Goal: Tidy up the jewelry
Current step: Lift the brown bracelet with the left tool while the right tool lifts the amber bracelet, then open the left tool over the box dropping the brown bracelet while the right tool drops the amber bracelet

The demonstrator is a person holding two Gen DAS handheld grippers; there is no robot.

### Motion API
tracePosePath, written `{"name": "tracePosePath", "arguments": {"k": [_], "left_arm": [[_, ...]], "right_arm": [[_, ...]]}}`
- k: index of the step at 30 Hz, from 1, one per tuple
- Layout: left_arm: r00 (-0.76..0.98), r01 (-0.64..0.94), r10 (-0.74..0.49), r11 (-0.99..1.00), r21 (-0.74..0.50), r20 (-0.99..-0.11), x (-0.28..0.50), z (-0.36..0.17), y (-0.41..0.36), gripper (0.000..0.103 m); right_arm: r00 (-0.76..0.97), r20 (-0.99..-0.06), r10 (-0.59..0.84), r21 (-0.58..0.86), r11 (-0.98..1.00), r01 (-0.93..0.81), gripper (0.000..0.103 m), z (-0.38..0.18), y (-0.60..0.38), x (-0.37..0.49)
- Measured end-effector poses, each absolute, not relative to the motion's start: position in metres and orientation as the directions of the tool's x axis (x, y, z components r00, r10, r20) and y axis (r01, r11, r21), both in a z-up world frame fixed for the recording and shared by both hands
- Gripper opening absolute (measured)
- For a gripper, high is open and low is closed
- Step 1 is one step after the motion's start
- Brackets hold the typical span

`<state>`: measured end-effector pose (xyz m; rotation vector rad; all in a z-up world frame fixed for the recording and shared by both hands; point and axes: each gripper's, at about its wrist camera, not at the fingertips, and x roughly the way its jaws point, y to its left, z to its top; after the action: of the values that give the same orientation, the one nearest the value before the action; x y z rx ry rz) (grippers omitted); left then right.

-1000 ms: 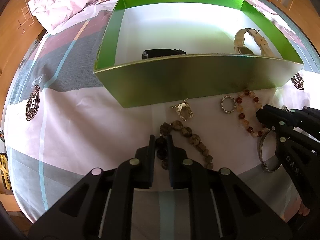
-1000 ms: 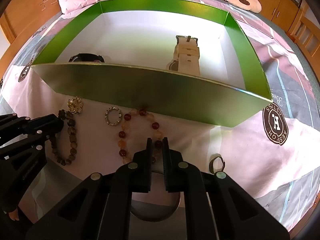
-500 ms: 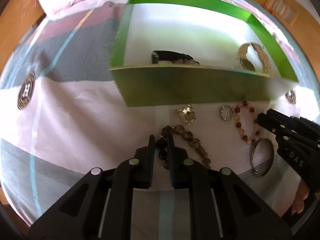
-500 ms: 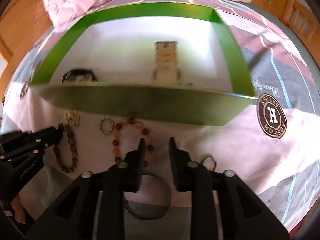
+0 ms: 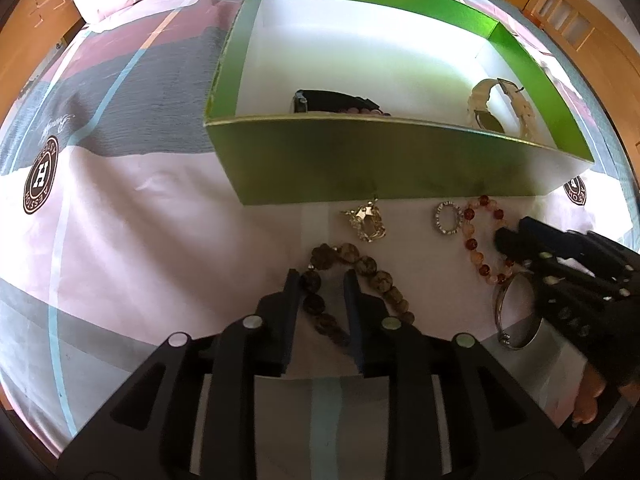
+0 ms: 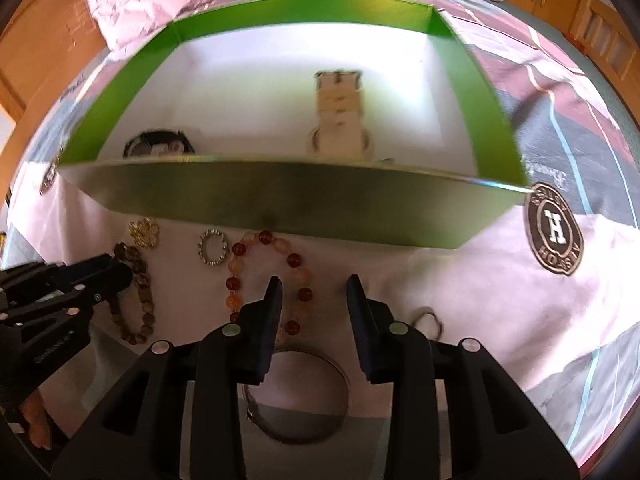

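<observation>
Both claws wider; green box (image 5: 360, 160) perhaps nearer.

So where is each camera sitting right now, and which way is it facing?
Left wrist: rides the left tongs, facing forward over the bedspread at the green box; open fingers straddle the brown stone bracelet; right tongs and a bit of hand at right.
Right wrist: rides the right tongs, facing the same box wall; open fingers above the red bead bracelet and metal bangle; left tongs at left.
Shared: box, both watches inside, the loose jewelry, each other's tongs.
</observation>
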<state>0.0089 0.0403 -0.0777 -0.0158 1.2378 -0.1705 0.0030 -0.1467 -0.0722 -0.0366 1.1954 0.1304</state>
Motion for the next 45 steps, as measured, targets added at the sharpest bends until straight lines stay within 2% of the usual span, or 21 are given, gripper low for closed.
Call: {"name": "tracePosePath", "arguments": {"k": [7,8,10,16,22,29,34,39,45], "left_arm": [[0.333,0.154,-0.106,0.986,-0.057,-0.937,0.005,-0.08,0.033,0.028],[0.333,0.154,-0.109,0.986,-0.061,-0.937,0.005,-0.08,0.032,0.026],[0.332,0.142,-0.125,0.986,-0.081,-0.935,0.006,-0.079,0.036,0.011],[0.374,0.125,-0.185,0.981,-0.148,-0.909,0.002,-0.062,0.047,0.011],[0.421,0.146,-0.267,0.963,-0.226,-0.867,-0.005,-0.028,0.057,0.011],[0.497,0.198,-0.288,0.956,-0.216,-0.818,-0.019,0.01,0.049,0.011],[0.504,0.216,-0.371,0.928,-0.302,-0.78,-0.007,0.043,0.043,0.011],[0.545,0.262,-0.385,0.922,-0.286,-0.744,0.013,0.063,0.023,0.011],[0.522,0.253,-0.386,0.922,-0.294,-0.761,0.046,0.028,0.002,0.011]], "right_arm": [[0.378,-0.925,0.035,-0.025,0.988,-0.153,0.032,-0.074,-0.138,0.003],[0.376,-0.926,0.041,-0.022,0.987,-0.16,0.029,-0.074,-0.136,0.002],[0.372,-0.927,0.055,-0.013,0.984,-0.179,0.007,-0.073,-0.131,0.0],[0.401,-0.912,0.087,0.007,0.981,-0.196,0.007,-0.061,-0.127,-0.011],[0.483,-0.862,0.155,0.07,0.979,-0.19,0.007,-0.021,-0.132,-0.021],[0.617,-0.751,0.235,0.148,0.971,-0.189,0.007,0.036,-0.146,-0.027],[0.689,-0.686,0.233,0.171,0.973,-0.158,0.007,0.058,-0.163,-0.014],[0.706,-0.686,0.174,0.162,0.983,-0.085,0.007,0.052,-0.178,0.008],[0.658,-0.745,0.11,0.149,0.989,0.002,0.007,0.024,-0.191,0.026]]}}
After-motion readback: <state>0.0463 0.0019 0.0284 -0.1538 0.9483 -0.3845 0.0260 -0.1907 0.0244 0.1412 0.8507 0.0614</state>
